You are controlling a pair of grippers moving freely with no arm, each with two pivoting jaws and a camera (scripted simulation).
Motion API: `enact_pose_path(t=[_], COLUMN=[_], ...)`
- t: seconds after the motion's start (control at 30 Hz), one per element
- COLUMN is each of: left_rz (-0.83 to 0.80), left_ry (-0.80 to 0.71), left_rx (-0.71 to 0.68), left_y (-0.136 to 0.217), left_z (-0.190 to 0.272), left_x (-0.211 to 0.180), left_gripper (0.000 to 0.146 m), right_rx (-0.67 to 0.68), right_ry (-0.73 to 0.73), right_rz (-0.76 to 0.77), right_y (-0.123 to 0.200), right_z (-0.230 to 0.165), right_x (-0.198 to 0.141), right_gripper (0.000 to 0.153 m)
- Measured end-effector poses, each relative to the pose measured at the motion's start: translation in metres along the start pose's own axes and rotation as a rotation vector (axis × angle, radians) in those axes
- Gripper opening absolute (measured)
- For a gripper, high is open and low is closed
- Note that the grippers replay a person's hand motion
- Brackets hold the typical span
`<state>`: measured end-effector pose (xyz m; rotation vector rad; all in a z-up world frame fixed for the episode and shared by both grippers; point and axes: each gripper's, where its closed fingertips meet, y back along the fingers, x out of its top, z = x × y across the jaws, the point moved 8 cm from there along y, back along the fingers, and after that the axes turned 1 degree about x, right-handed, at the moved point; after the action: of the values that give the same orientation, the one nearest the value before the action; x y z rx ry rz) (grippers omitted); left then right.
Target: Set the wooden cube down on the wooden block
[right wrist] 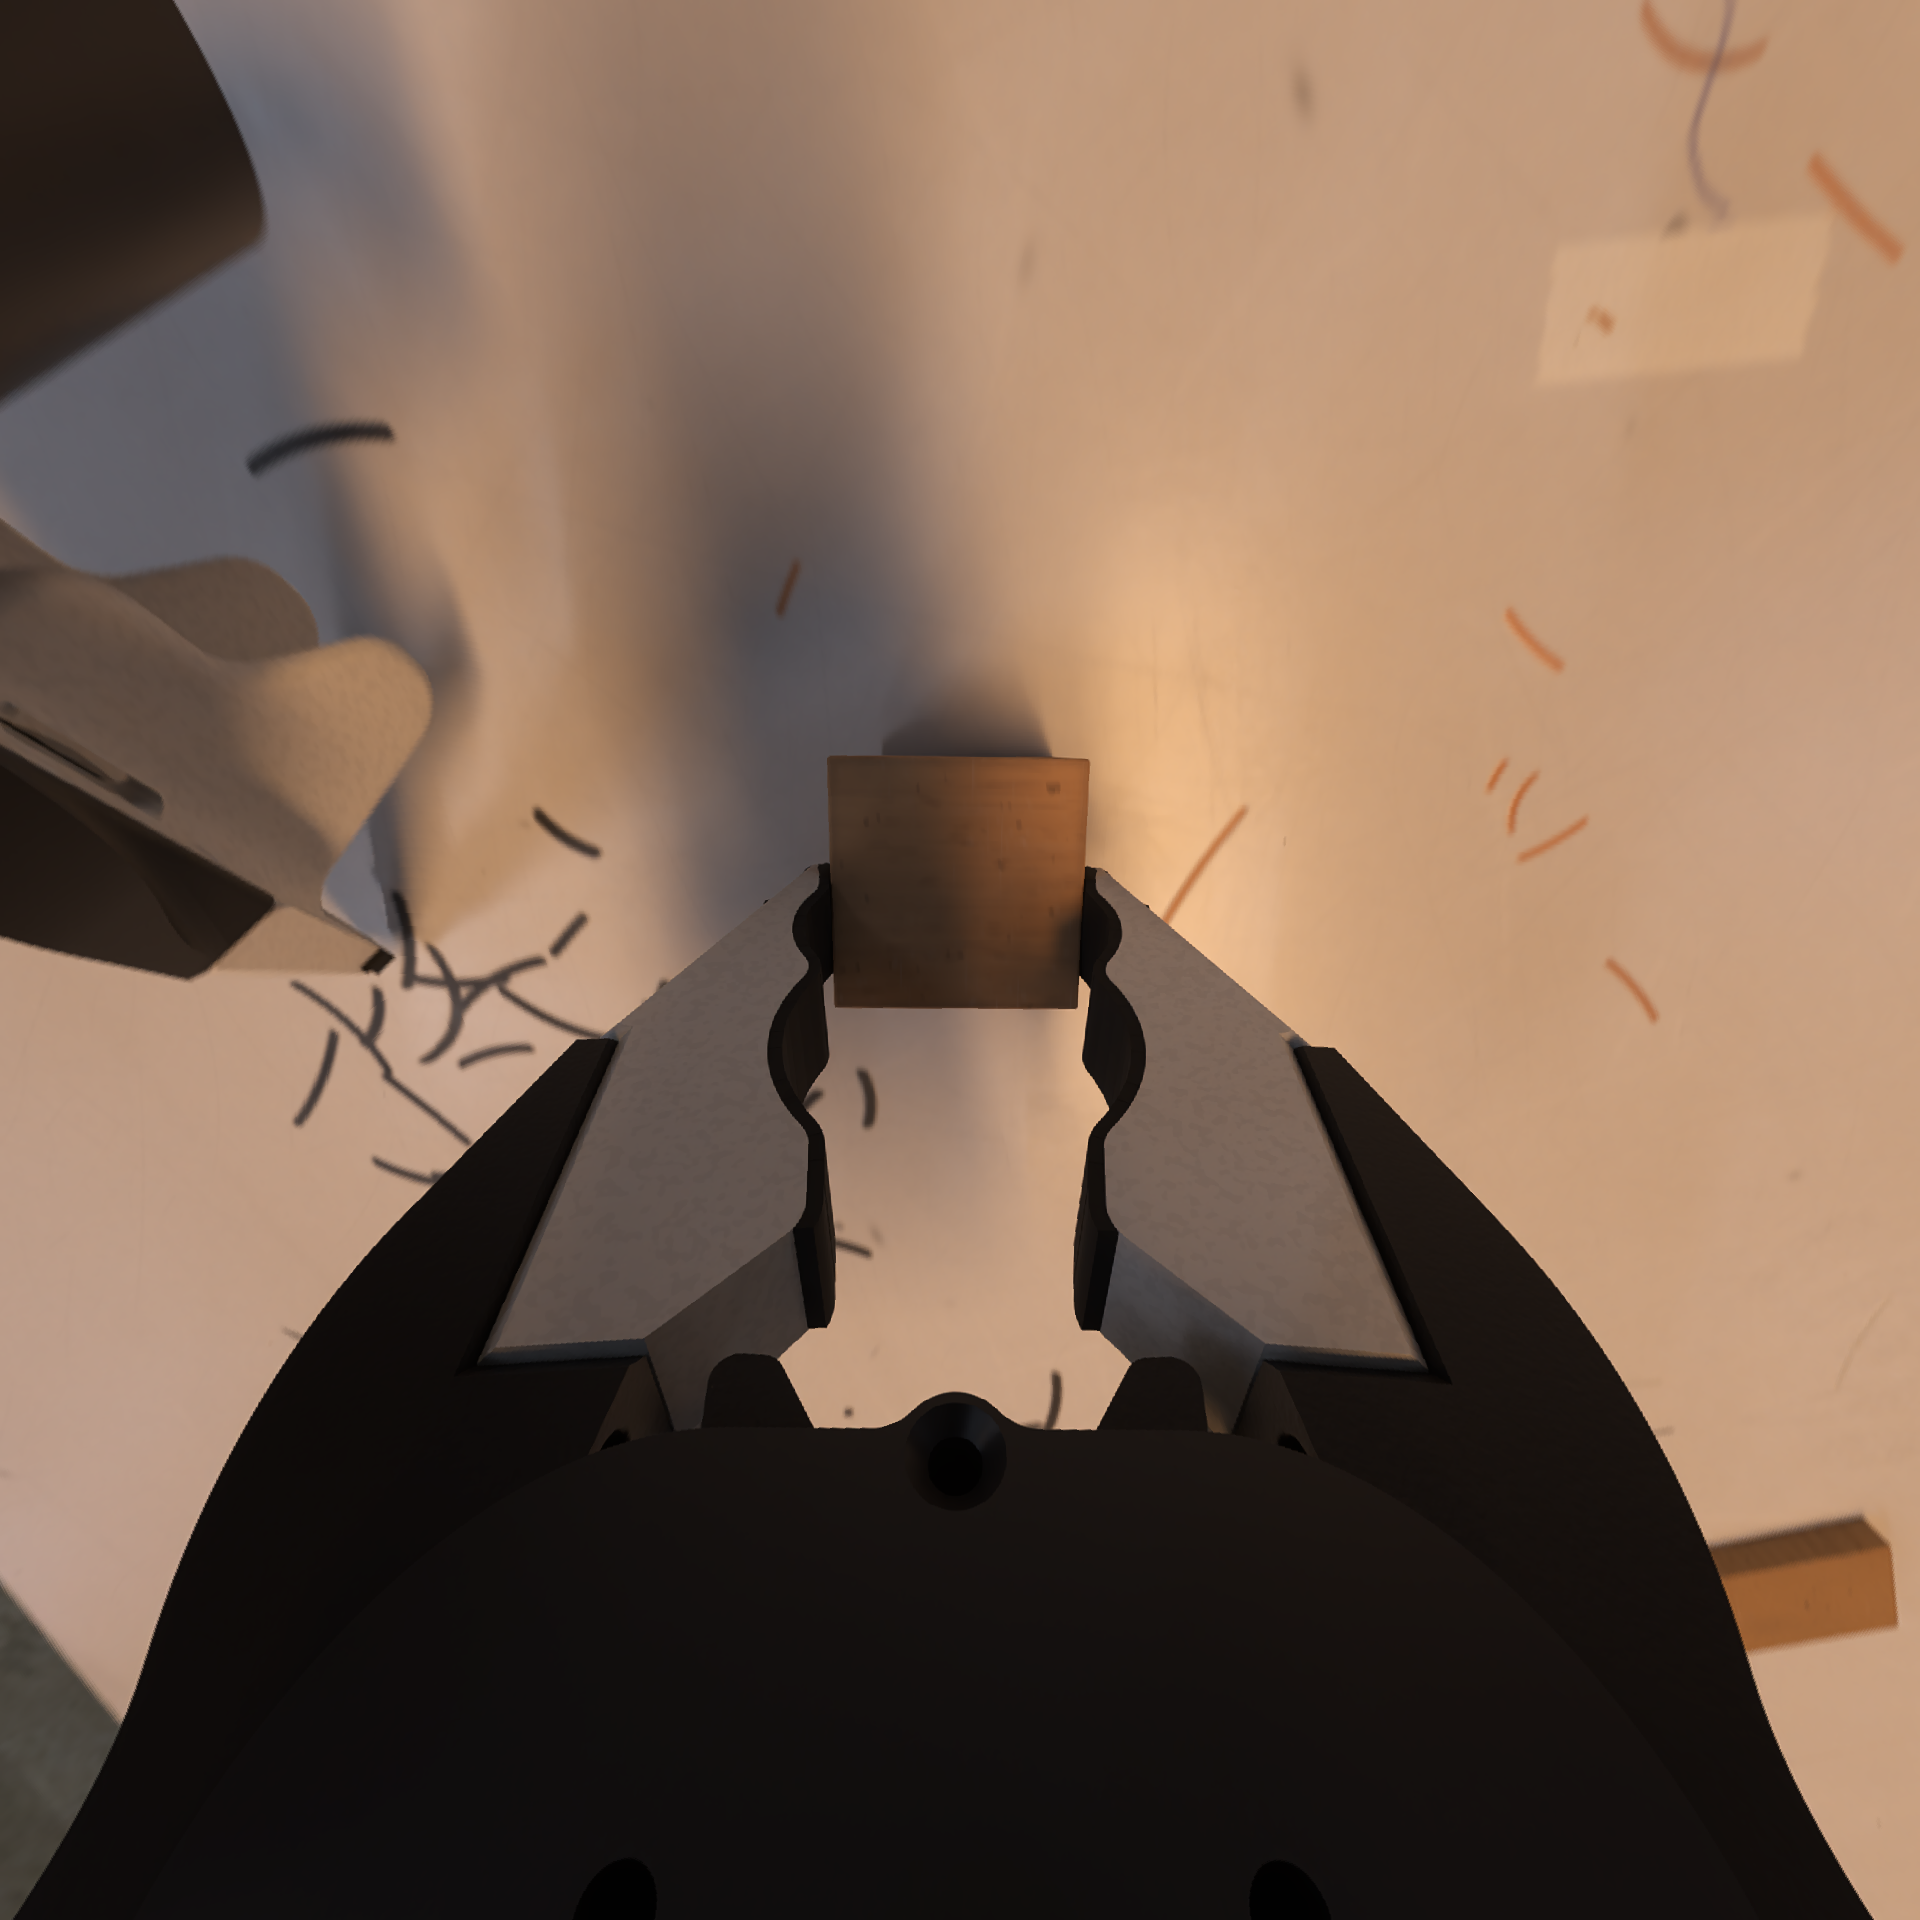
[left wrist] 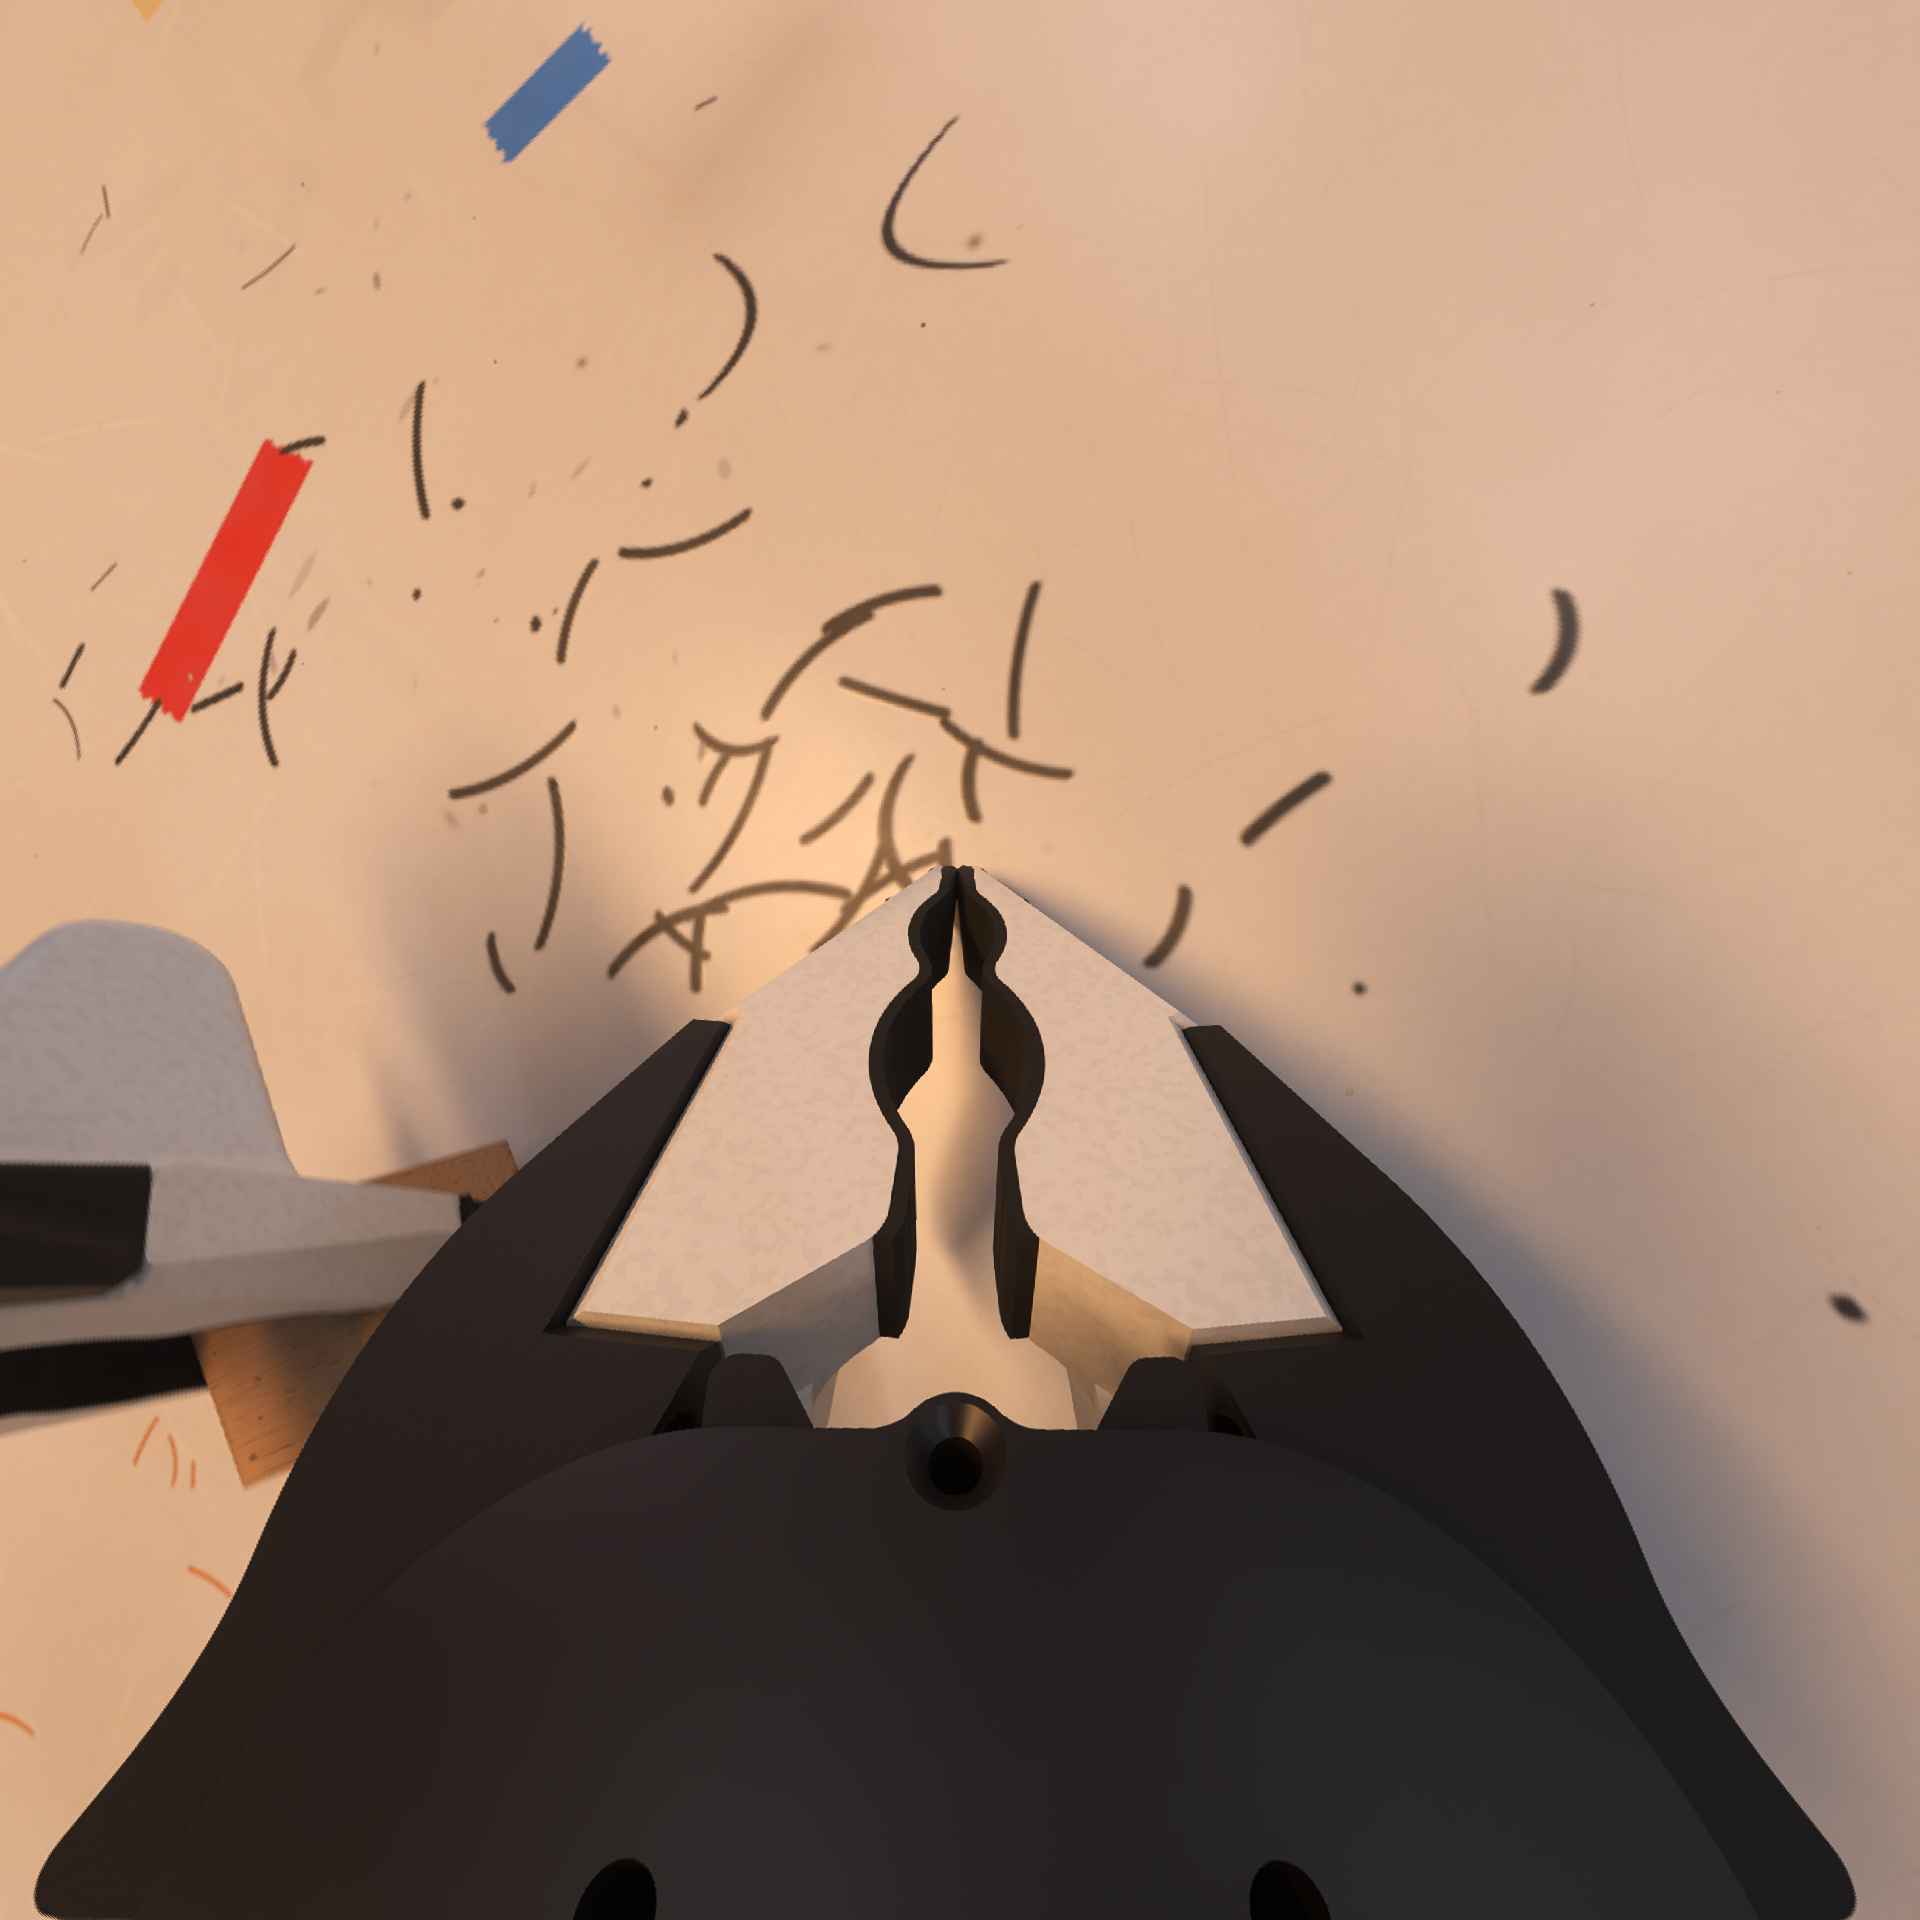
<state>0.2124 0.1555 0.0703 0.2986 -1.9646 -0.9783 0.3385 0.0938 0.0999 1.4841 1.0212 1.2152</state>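
Observation:
In the right wrist view my right gripper (right wrist: 958, 883) is shut on the wooden cube (right wrist: 956, 831), with a fingertip against each side of it. A dark shadow lies on the table just beyond the cube. The wooden block (right wrist: 1808, 1595) lies at the lower right, apart from the cube and partly hidden by the gripper body. My left gripper (left wrist: 956, 878) is shut and empty, tips close over the table. It also shows in the right wrist view (right wrist: 208, 779) at the upper left. The right gripper (left wrist: 156, 1143) and part of the cube (left wrist: 281, 1392) show at the left of the left wrist view.
The beige tabletop (left wrist: 1455, 416) bears dark scribble marks and orange marks. A red tape strip (left wrist: 223, 582) and a blue tape strip (left wrist: 548, 94) lie flat at the far left. A pale tape patch (right wrist: 1683, 301) lies flat at the far right.

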Motion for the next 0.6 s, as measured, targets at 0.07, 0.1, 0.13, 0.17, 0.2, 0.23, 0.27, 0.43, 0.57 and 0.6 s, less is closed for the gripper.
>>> enact_pose_path(t=[0.07, 0.1, 0.13, 0.17, 0.2, 0.23, 0.27, 0.43, 0.57, 0.6], left_rz=[0.004, 0.005, 0.007, 0.009, 0.012, 0.012, 0.013, 0.017, 0.019, 0.020], left_ry=[0.002, 0.002, 0.005, 0.008, 0.007, 0.004, 0.003, -0.003, -0.009, -0.013], left_rx=[0.001, 0.004, 0.005, 0.004, 0.004, 0.003, 0.001, 0.018, 0.025, 0.030], left_y=[0.001, 0.001, 0.002, 0.002, 0.002, 0.002, 0.002, 0.002, 0.003, 0.003], left_z=[0.000, 0.001, 0.001, 0.001, 0.001, 0.001, 0.000, 0.002, 0.002, 0.003], left_x=[-0.001, -0.002, -0.002, -0.003, -0.003, -0.003, -0.003, -0.004, -0.004, -0.004], left_gripper=[0.000, 0.000, 0.000, 0.000, 0.000, 0.000, 0.000, 0.000, 0.000, 0.000], right_rx=[0.009, 0.034, 0.057, 0.066, 0.064, 0.039, 0.006, 0.045, -0.024, -0.028], right_ry=[0.049, 0.086, 0.116, 0.121, 0.093, 0.047, 0.020, 0.146, 0.037, 0.045], right_rz=[0.025, 0.013, -0.004, -0.010, -0.008, -0.011, -0.017, -0.041, -0.055, -0.043], right_y=[-0.003, -0.004, -0.003, -0.003, -0.002, 0.000, 0.001, -0.004, 0.000, -0.001], right_z=[-0.008, -0.017, -0.026, -0.030, -0.028, -0.019, -0.010, -0.042, -0.013, -0.014], right_x=[0.007, 0.006, 0.003, -0.002, -0.007, -0.009, -0.009, 0.001, -0.002, 0.001], right_gripper=[0.047, 0.047, 0.047, 0.047, 0.047, 0.047, 0.047, 0.047, 0.047, 0.047])
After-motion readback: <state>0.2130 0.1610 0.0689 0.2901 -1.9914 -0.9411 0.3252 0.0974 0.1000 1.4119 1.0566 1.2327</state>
